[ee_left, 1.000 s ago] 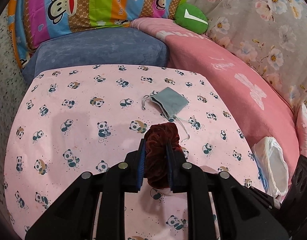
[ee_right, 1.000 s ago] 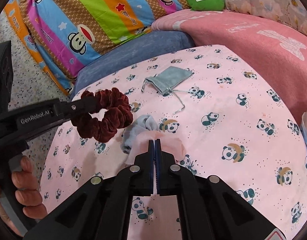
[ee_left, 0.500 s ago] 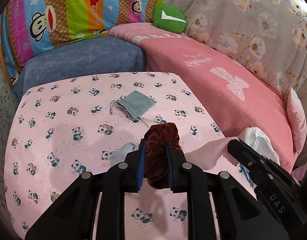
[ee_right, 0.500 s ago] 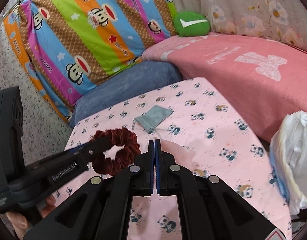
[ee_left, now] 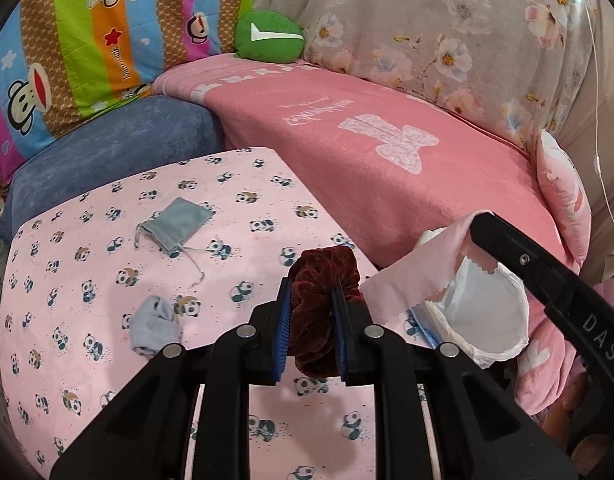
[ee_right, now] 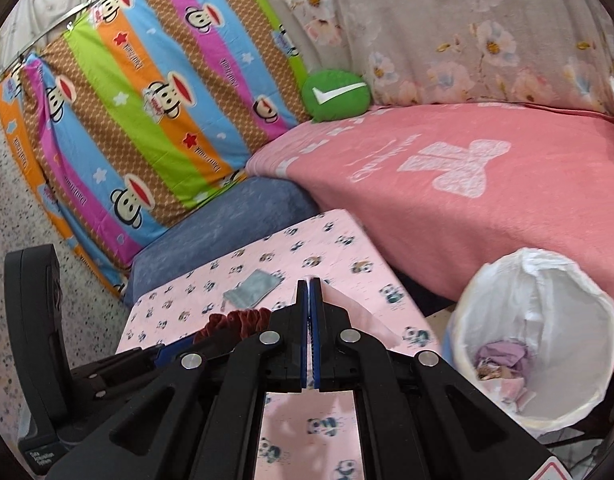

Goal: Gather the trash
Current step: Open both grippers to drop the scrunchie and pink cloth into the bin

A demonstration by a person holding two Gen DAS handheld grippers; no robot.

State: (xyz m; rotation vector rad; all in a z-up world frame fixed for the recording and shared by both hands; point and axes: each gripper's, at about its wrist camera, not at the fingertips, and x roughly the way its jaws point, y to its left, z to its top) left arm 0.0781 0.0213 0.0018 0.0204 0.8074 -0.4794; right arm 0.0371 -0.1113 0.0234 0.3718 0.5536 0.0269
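Note:
My left gripper (ee_left: 310, 300) is shut on a dark red velvet scrunchie (ee_left: 323, 280), held above the table's right edge; the scrunchie also shows in the right wrist view (ee_right: 237, 319). My right gripper (ee_right: 309, 292) is shut on a thin pink cloth (ee_left: 411, 280), which hangs over the rim of the white-lined trash bin (ee_left: 487, 312). In the right wrist view the cloth (ee_right: 371, 322) trails from the jaws, left of the bin (ee_right: 547, 320), which holds crumpled trash. A grey drawstring pouch (ee_left: 175, 226) and a crumpled grey-blue cloth (ee_left: 153, 326) lie on the table.
The table has a pink panda-print cover (ee_left: 87, 280). A blue cushion (ee_left: 107, 152) and a pink blanket-covered sofa (ee_left: 387, 160) border it behind and right. A striped monkey-print quilt (ee_right: 147, 120) and a green pillow (ee_left: 269, 36) stand at the back.
Both grippers have lifted and swung right toward the trash bin, each keeping its hold. The pink cloth left the table and now hangs at the bin's rim.

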